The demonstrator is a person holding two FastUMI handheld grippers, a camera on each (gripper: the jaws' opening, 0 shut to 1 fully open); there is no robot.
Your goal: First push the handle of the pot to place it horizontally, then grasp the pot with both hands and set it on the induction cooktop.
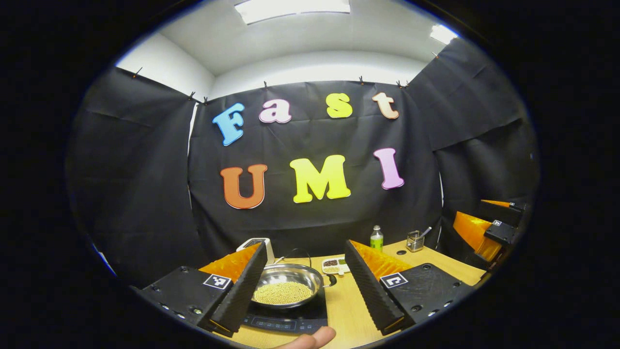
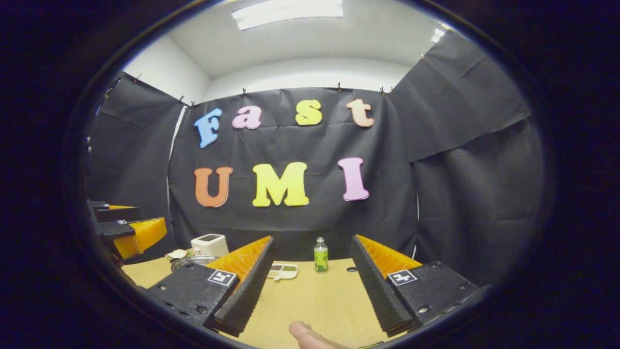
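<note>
The steel pot point(image 1: 286, 286), filled with small yellowish beans, sits on the black induction cooktop point(image 1: 290, 317) near the front edge of the wooden table point(image 1: 348, 305). Its dark handle point(image 1: 331, 280) juts from the pot's right side, towards the small white dish point(image 1: 335, 264) behind it, and looks roughly level, though it is too small to be sure.

The left gripper point(image 1: 305, 281) hovers in front of the pot with its fingers spread wide and nothing between them; the pot shows in the gap, well beyond the tips. The right gripper point(image 2: 310, 278) is also spread and empty, held to the right of the pot over bare table, facing a green bottle point(image 2: 320, 255) at the back. From its view, the pot's rim point(image 2: 191, 262) peeks out beside a white toaster point(image 2: 209, 245). A metal cup of utensils point(image 1: 415, 241) stands further right of the bottle.

Judging by the pot already resting on the cooktop and both grippers off it, the task appears at its end. Any next move would only need the grippers drawn clear without nudging the handle.
</note>
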